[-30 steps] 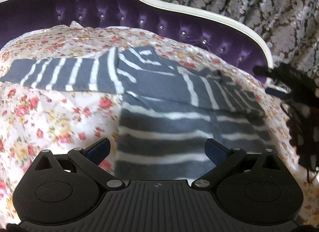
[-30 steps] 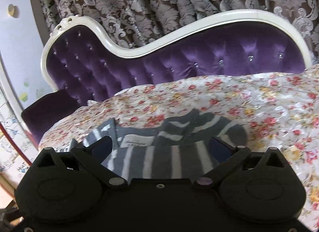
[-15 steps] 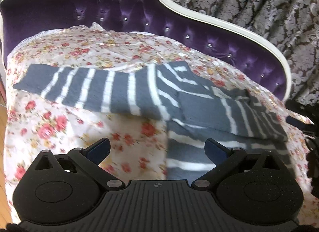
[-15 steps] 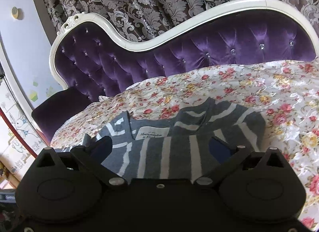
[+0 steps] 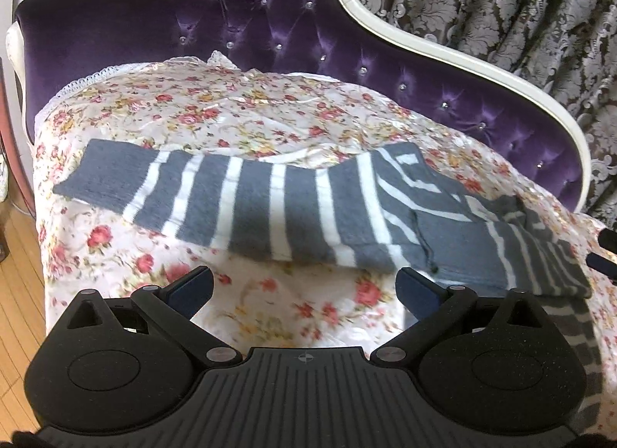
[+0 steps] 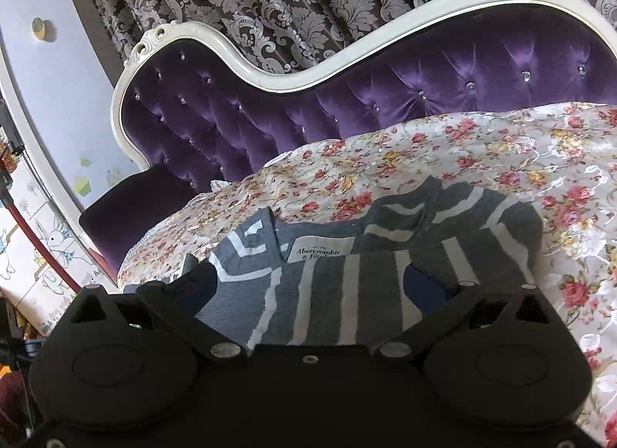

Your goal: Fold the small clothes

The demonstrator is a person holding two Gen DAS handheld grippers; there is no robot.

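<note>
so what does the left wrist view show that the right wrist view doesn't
Only the left wrist view shows the sweater's long striped sleeve stretched out flat across the cover, the wooden floor, and the open left claw over bare floral cover.

Only the right wrist view shows the white neck label, the bunny wall pictures, and the open right claw over the sweater's body.

Both show the grey striped sweater, the floral cover, the purple tufted sofa back and the patterned curtain.
</note>
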